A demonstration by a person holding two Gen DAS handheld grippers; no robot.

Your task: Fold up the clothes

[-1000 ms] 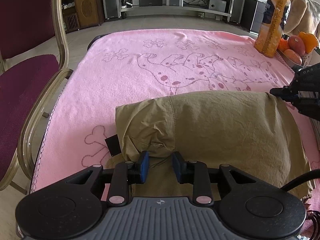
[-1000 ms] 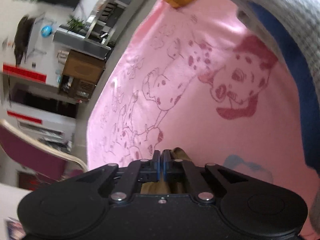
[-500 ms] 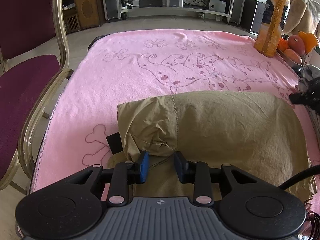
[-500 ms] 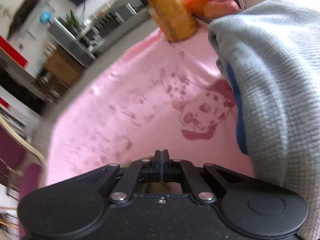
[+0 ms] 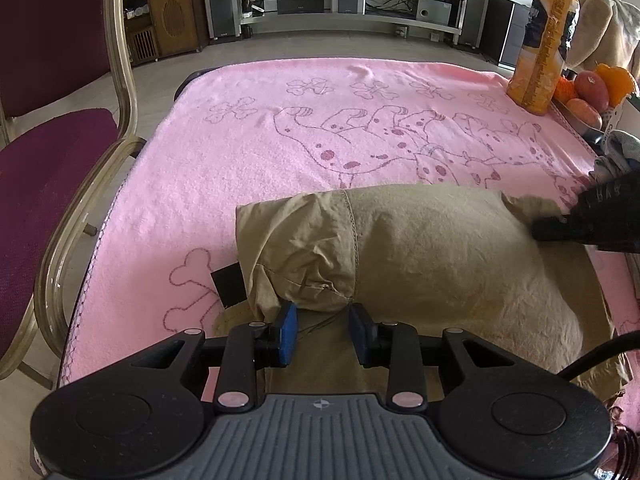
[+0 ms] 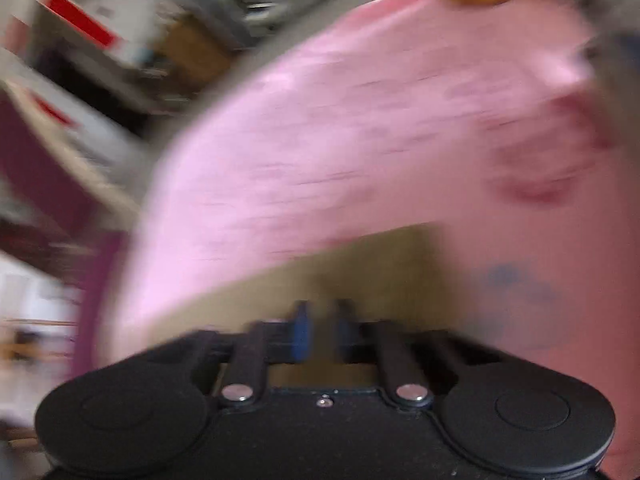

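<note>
Returning to the folded khaki garment (image 5: 440, 256) on the pink blanket (image 5: 240, 160), the right gripper (image 5: 540, 232) touches its 3 o'clock edge, jaws blurred, barely apart, gripping nothing evident, while the left gripper (image 5: 322, 330) waits part-open and empty at 6 o'clock, suggesting another fold.

The khaki garment (image 5: 420, 256) is matt, creased woven cloth with stitched seams. Under it the pink blanket (image 5: 248, 168) looks soft and fuzzy. Beside the blanket, the chair (image 5: 48, 160) has plush maroon upholstery and a glossy metal frame.
</note>
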